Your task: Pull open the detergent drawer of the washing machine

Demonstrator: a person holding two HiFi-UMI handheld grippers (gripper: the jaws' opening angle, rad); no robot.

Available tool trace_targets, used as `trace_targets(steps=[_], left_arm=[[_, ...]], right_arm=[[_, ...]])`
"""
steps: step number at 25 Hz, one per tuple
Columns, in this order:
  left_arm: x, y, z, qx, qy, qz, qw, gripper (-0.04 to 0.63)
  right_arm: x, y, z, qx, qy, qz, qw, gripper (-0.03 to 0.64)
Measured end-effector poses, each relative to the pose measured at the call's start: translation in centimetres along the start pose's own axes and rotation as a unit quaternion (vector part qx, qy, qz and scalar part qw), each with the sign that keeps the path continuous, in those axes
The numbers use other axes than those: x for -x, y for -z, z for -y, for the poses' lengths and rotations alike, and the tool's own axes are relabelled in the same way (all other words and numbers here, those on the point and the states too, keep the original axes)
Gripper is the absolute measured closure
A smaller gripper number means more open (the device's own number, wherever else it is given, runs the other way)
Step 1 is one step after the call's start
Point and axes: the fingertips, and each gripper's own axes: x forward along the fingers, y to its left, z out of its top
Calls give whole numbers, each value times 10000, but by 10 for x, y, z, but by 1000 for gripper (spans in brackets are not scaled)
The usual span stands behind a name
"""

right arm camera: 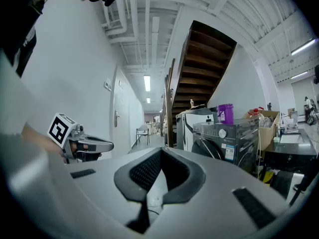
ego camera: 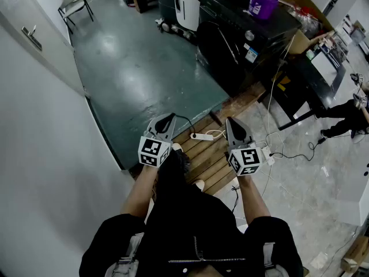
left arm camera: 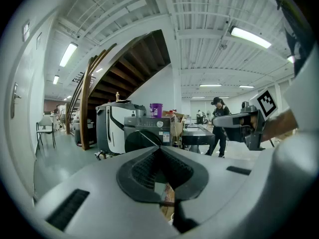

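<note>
The dark front-loading washing machine [ego camera: 242,39] stands several steps ahead, with a purple container [ego camera: 263,3] on top. It also shows in the left gripper view [left arm camera: 148,133] and the right gripper view [right arm camera: 227,136]. Its top control panel [left arm camera: 145,124] has a round knob; the detergent drawer is too small to make out. My left gripper [ego camera: 167,120] and right gripper [ego camera: 233,123] are held side by side at waist height, pointing towards the machine and far from it. Both pairs of jaws, left [left arm camera: 160,151] and right [right arm camera: 162,152], are shut with nothing between them.
A white power strip [ego camera: 202,136] and cables lie on wooden boards [ego camera: 210,154] just ahead of me. A white appliance [left arm camera: 112,128] and a staircase [right arm camera: 199,68] stand left of the washer, a dark table [ego camera: 314,82] and cardboard box [ego camera: 301,4] right. A person [ego camera: 346,113] stands at right.
</note>
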Motion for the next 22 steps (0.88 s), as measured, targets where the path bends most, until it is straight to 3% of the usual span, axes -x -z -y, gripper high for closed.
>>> trace_targets(steps=[5, 13, 22], left_arm=[[-4, -1, -4, 23, -3, 67, 10000, 575], [-17, 3, -11, 56, -63, 40, 10000, 575], [-61, -10, -63, 139, -123, 57, 9998, 575]], right_arm=[[-2, -3, -1, -207, -136, 235, 9994, 612], [-15, 1, 3, -93, -148, 190, 9997, 611], [-90, -7, 19, -122, -297, 83, 9994, 611]])
